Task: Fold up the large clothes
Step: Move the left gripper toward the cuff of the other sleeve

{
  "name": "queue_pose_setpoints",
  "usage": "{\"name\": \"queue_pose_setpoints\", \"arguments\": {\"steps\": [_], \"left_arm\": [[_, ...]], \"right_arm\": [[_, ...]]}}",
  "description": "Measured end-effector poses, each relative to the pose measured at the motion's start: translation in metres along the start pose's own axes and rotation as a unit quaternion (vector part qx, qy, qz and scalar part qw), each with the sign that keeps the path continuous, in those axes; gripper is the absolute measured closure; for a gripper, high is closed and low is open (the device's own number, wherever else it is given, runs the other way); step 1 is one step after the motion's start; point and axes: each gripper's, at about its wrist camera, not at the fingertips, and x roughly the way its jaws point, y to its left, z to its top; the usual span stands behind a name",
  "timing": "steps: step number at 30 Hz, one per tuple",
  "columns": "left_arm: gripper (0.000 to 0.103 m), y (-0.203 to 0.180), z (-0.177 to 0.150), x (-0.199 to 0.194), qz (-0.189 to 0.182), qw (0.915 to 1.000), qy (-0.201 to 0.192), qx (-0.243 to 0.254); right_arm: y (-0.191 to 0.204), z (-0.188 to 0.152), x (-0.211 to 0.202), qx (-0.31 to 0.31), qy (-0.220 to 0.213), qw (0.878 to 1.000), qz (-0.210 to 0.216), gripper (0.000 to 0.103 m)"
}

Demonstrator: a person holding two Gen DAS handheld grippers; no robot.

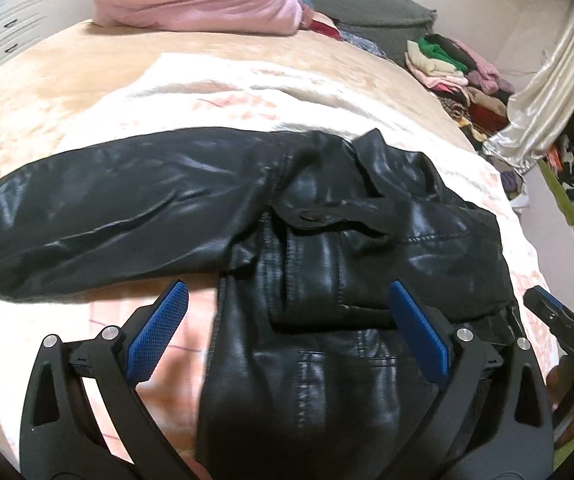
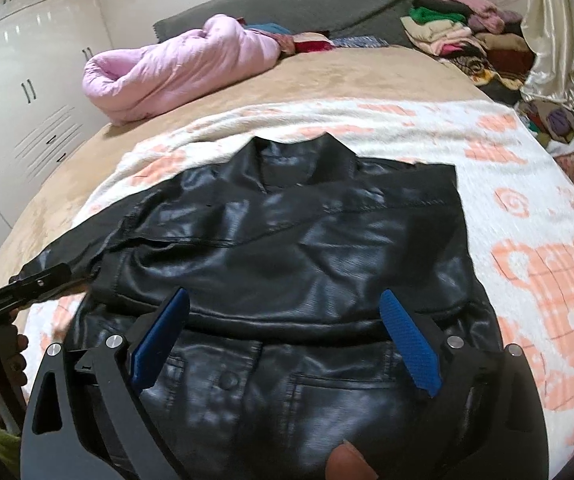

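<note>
Hovering above the glossy black faux-leather jacket (image 2: 287, 264), the right tongs (image 2: 285, 338) stand wide apart with nothing between the blue pads, and the left tongs (image 1: 287, 328) are likewise spread and empty, over the jacket's left half. The jacket lies collar-away on the white fleece blanket with orange print (image 2: 527, 264), which covers the near part of the bed; its right side looks folded in to a straight edge, while its long left sleeve (image 1: 107, 208) lies stretched out flat, away from the body.

Judging from this, the risks are in the material. Stiff, slick fabric tends to spring back, so the folded right side could flop open once the sleeve is pulled across. A pinch on one layer of that sleeve could slide off, or drag the whole jacket over the soft blanket and skew it. The crumpled left shoulder (image 1: 327, 200), beyond the tongs, may trap a lump under the next fold.

Farther off, behind the jacket, a rolled pink quilt (image 2: 175, 72) sits clear of the work.
</note>
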Motion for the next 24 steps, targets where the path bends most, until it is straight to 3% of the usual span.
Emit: {"name": "queue_pose_setpoints", "arguments": {"steps": [6,13,24], "left_arm": [[0.010,0.010,0.003,-0.016,0.056,0.9979,-0.030,0.009],[0.010,0.023,0.007,-0.026,0.063,0.9972,-0.041,-0.002],[0.010,0.064,0.012,-0.044,0.108,0.9910,-0.059,-0.052]], "right_arm": [[0.029,0.010,-0.006,-0.028,-0.008,0.999,0.012,0.007],[0.059,0.020,-0.008,-0.053,-0.016,0.998,0.027,0.006],[0.113,0.037,-0.007,-0.092,-0.026,0.994,0.058,0.005]]}}
